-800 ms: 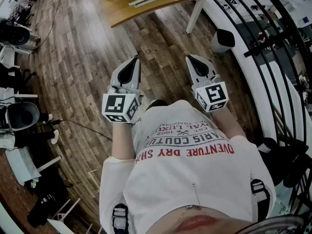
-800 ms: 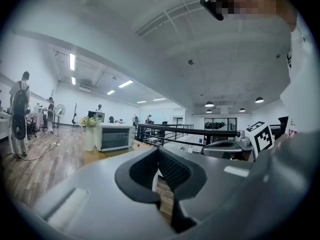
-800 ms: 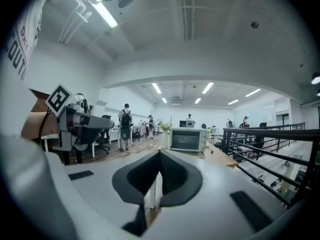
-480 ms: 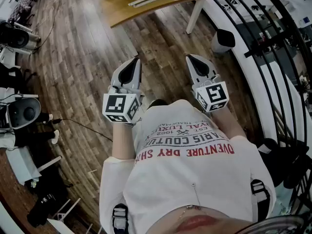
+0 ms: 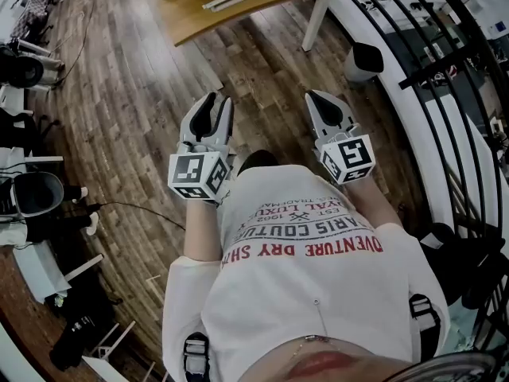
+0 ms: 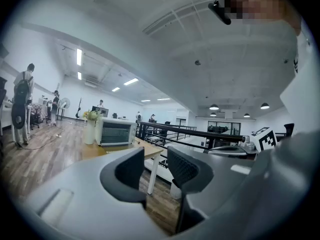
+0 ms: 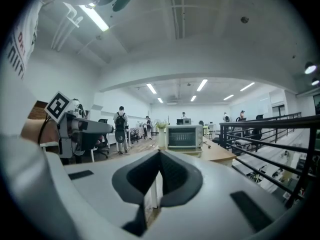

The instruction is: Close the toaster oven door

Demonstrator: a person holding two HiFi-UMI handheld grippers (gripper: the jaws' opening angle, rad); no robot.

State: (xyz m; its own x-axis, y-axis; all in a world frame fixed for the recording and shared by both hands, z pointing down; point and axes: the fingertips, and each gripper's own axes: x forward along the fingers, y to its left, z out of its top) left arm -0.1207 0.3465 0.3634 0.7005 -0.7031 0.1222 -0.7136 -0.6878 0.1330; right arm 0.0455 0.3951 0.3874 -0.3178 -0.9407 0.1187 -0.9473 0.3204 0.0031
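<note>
- Holding both forearms out from the torso, the person keeps the two grippers side by side above the wooden floor (image 5: 135,110), both aimed ahead and close to level.
- Left gripper (image 5: 215,102): the left hand carries it in front of the shirt, with its marker cube (image 5: 197,175) nearest the body. Its own view shows the two dark jaws standing clearly apart, with only floor and a table leg seen through the gap. It has hold of nothing.
- Right gripper (image 5: 315,96): it is carried level with the left one and apart from it, with its marker cube (image 5: 348,157) just above the wrist. In its own view the jaw tips meet at the top, with nothing between them.
- Toaster oven (image 7: 184,136): it stands well away from both grippers on a wooden table (image 5: 262,2), with its windowed front turned toward them. It is too small in these views to tell whether the door is fully shut.
- A vase of flowers (image 7: 161,133) stands just beside the oven, on its left as seen from the grippers.
- A dark railing (image 5: 413,78) runs along the person's right side.
</note>
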